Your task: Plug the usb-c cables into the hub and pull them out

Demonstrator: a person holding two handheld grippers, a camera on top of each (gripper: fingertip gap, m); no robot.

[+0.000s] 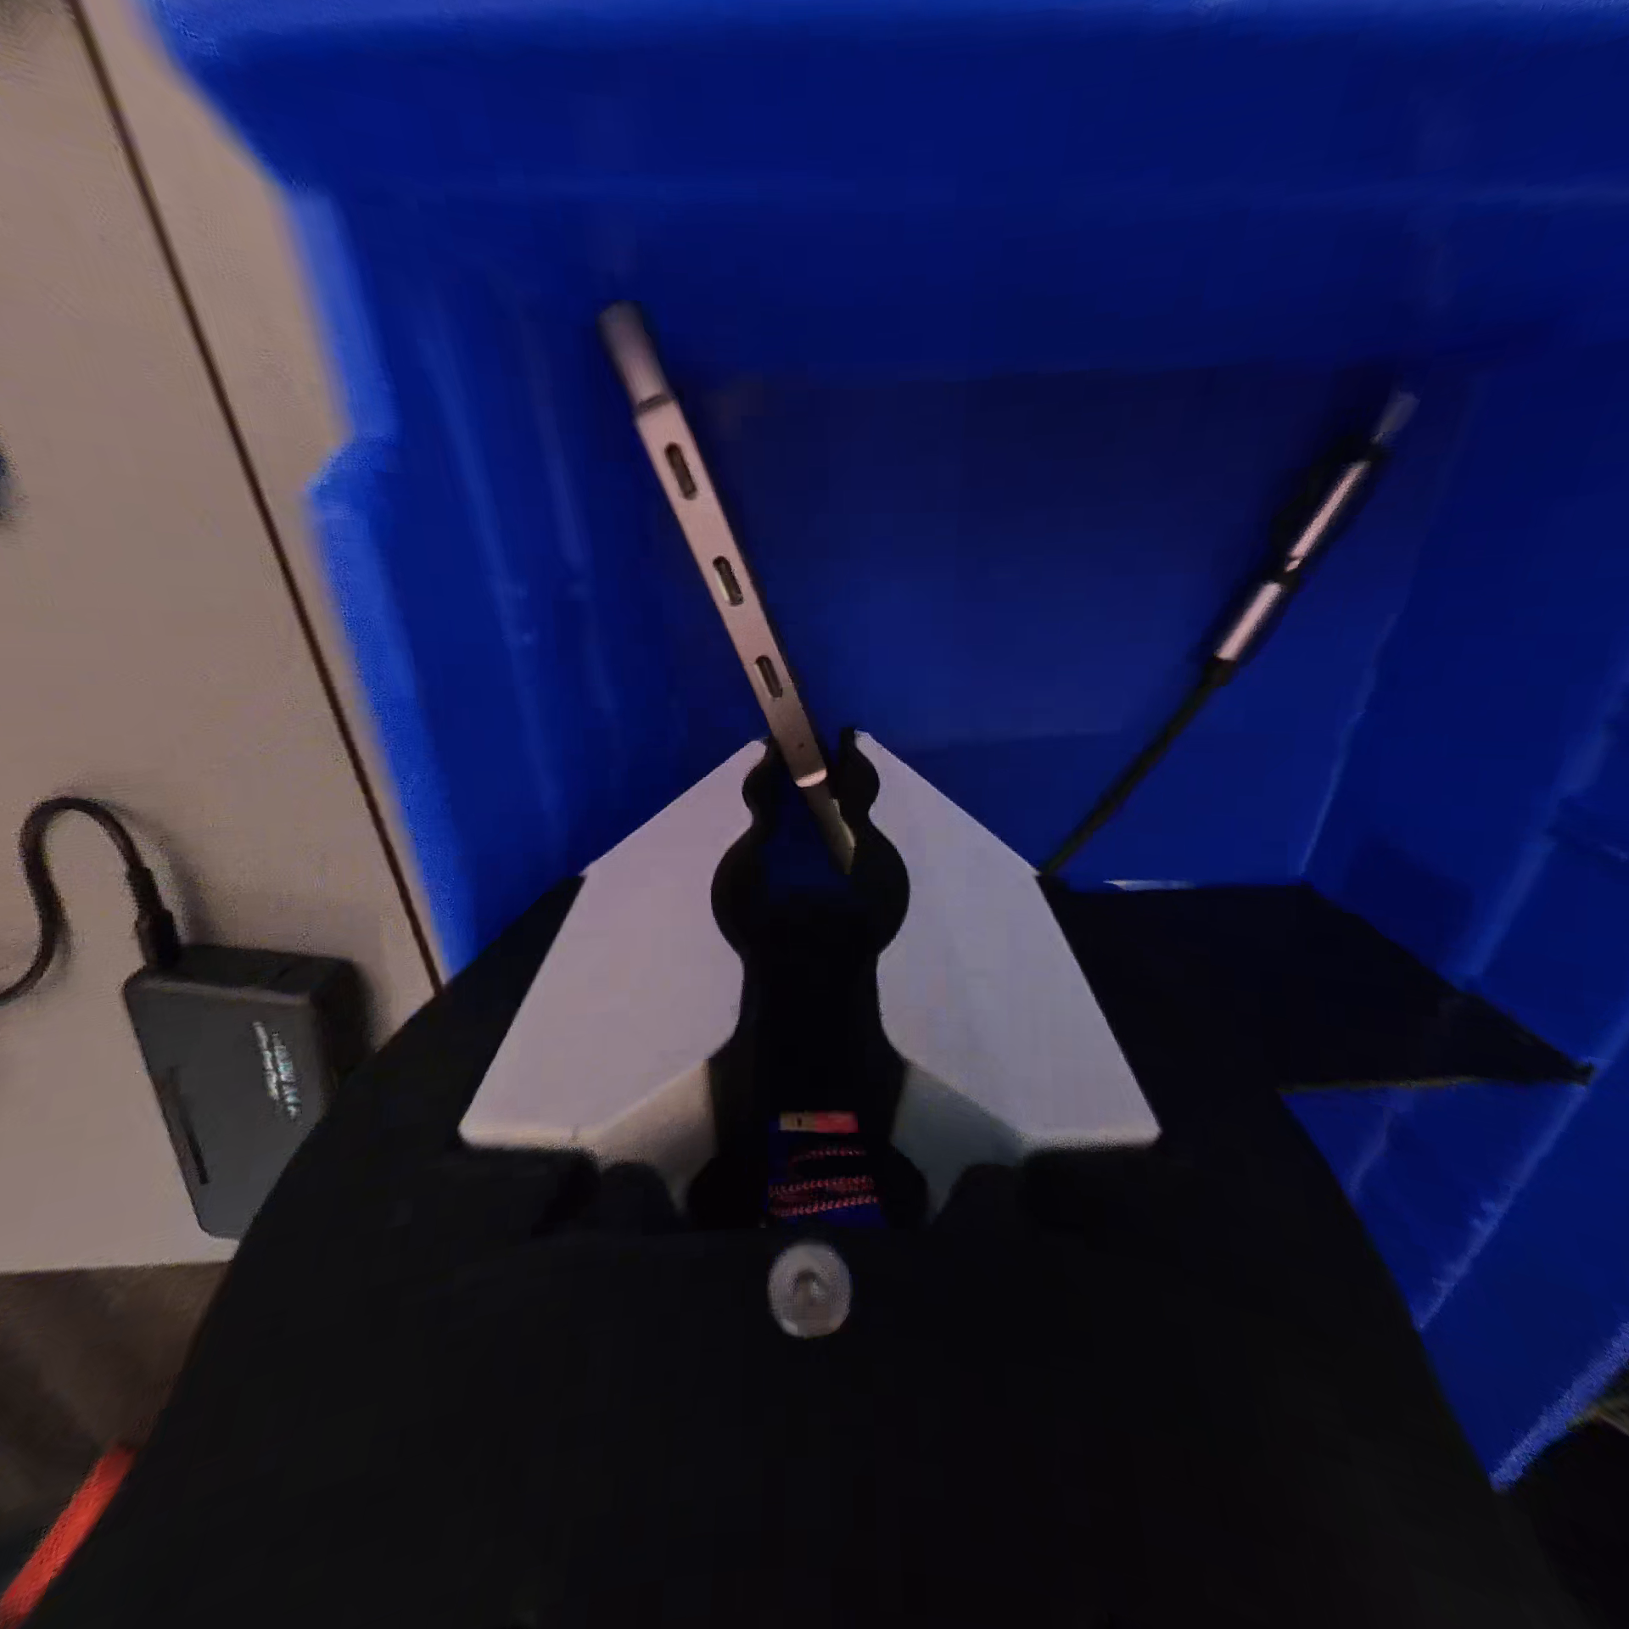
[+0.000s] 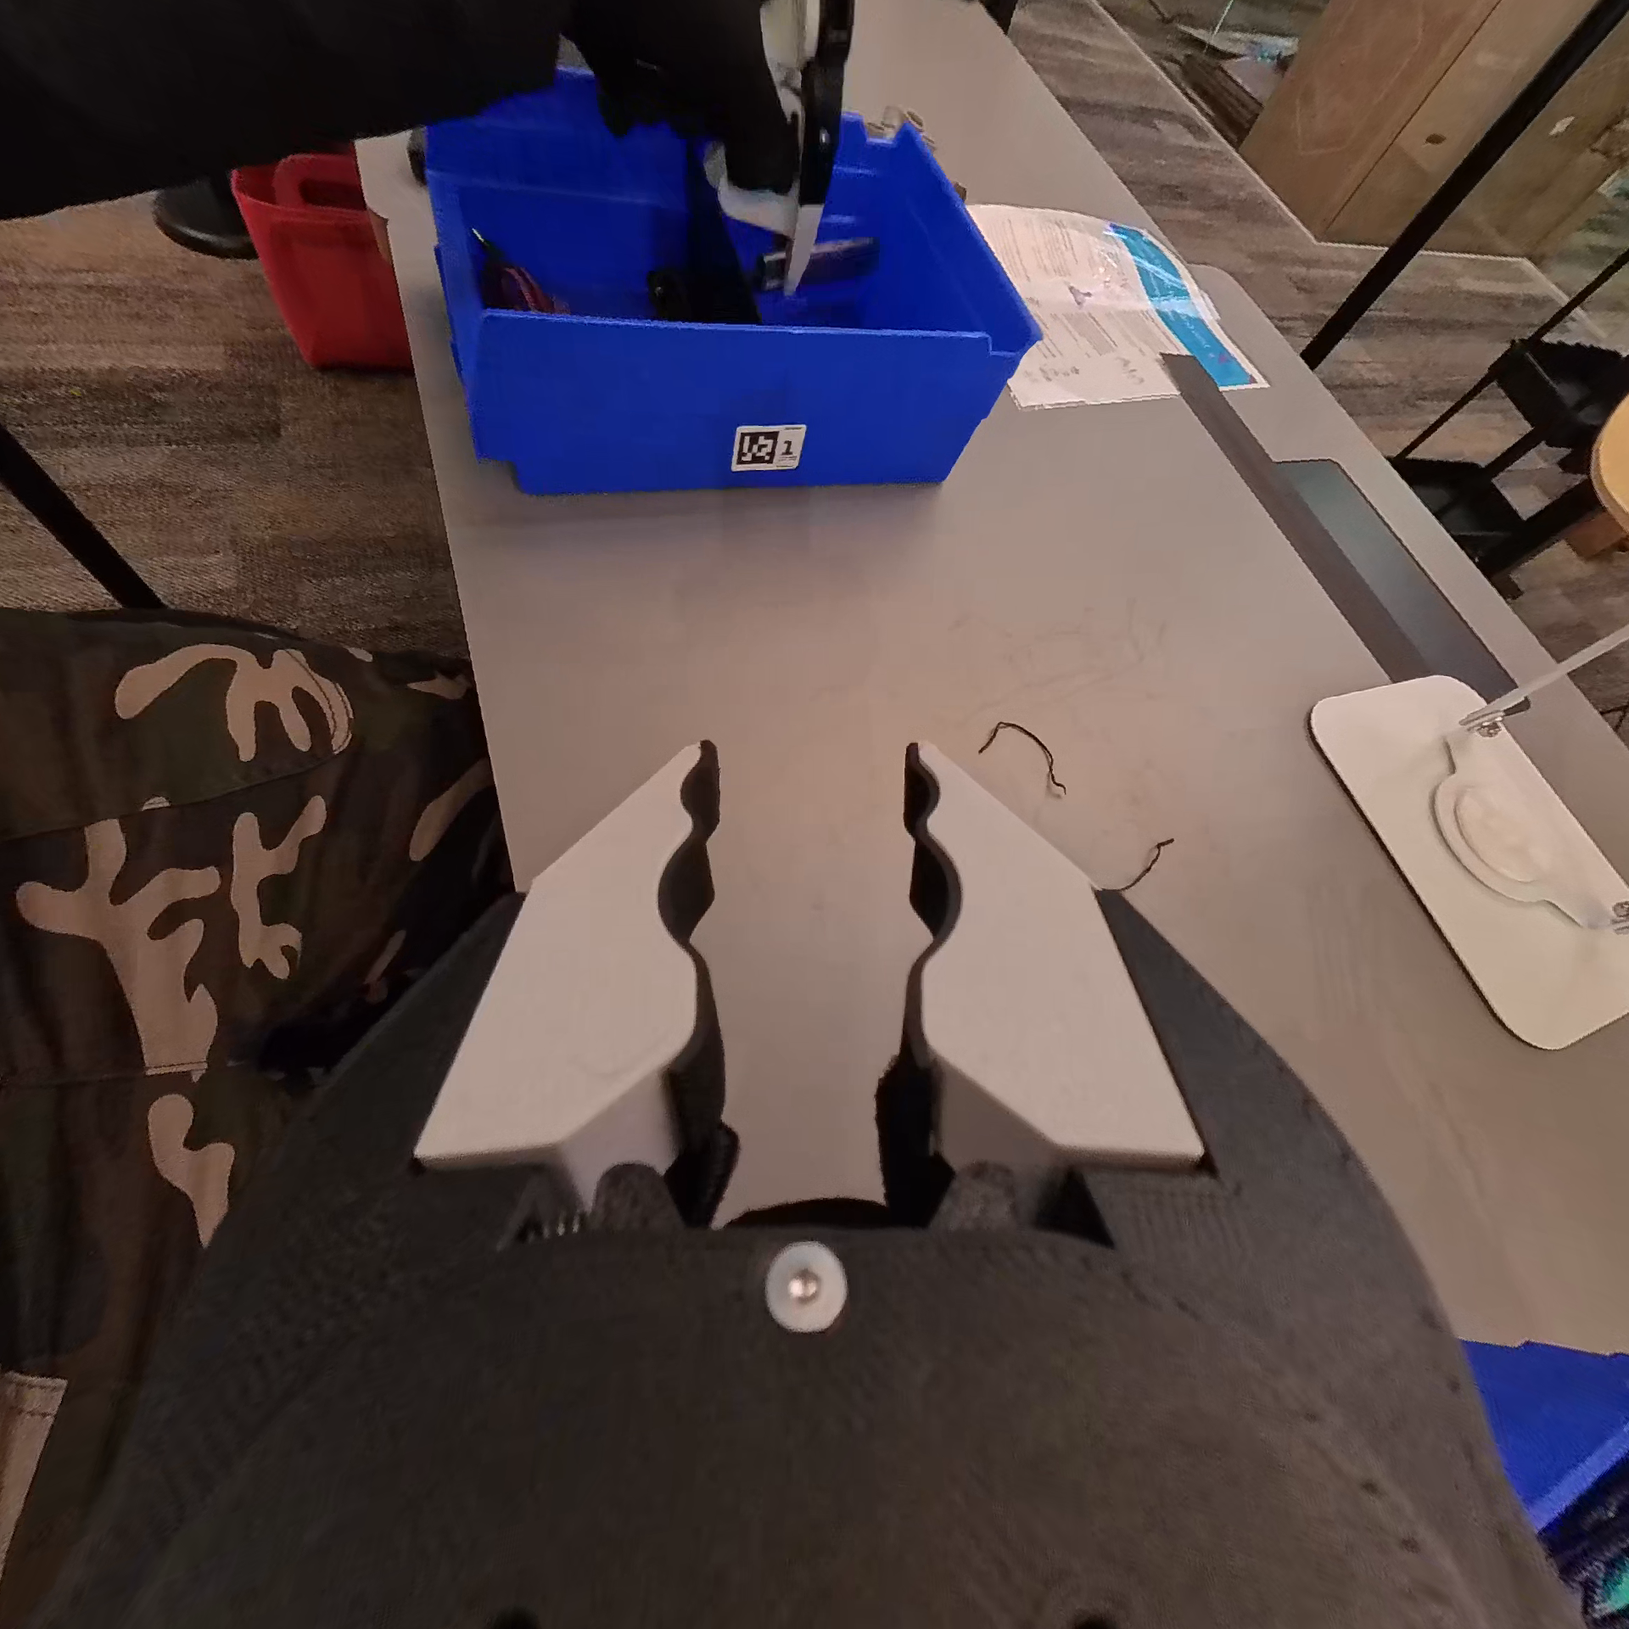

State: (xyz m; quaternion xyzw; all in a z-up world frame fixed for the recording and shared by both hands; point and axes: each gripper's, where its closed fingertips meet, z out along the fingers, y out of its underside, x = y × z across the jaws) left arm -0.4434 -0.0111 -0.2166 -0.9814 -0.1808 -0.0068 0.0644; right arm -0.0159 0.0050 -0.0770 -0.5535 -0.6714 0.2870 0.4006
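Observation:
My left gripper (image 1: 815, 776) is shut on the near end of a slim grey USB-C hub (image 1: 723, 564). It holds the hub edge-on inside the blue bin (image 1: 970, 220), and three ports show along the edge. A dark cable with grey plug housings (image 1: 1305, 546) leans in the bin to the right, apart from the hub. A red-and-blue braided cable (image 1: 820, 1181) shows low between the fingers. My right gripper (image 2: 811, 749) is open and empty over the grey table (image 2: 881, 617), well short of the blue bin (image 2: 705, 397). The left gripper (image 2: 793, 256) shows there, reaching into the bin.
A second dark grey hub (image 1: 238, 1075) with a black cord lies on the table left of the bin. A red bin (image 2: 317, 256) stands behind the blue one. Papers (image 2: 1102, 300) and a white base plate (image 2: 1481, 846) lie to the right. Camouflage clothing (image 2: 176, 881) is at the left table edge. The tips of one gripper are about 45 centimetres away from the tips of the other.

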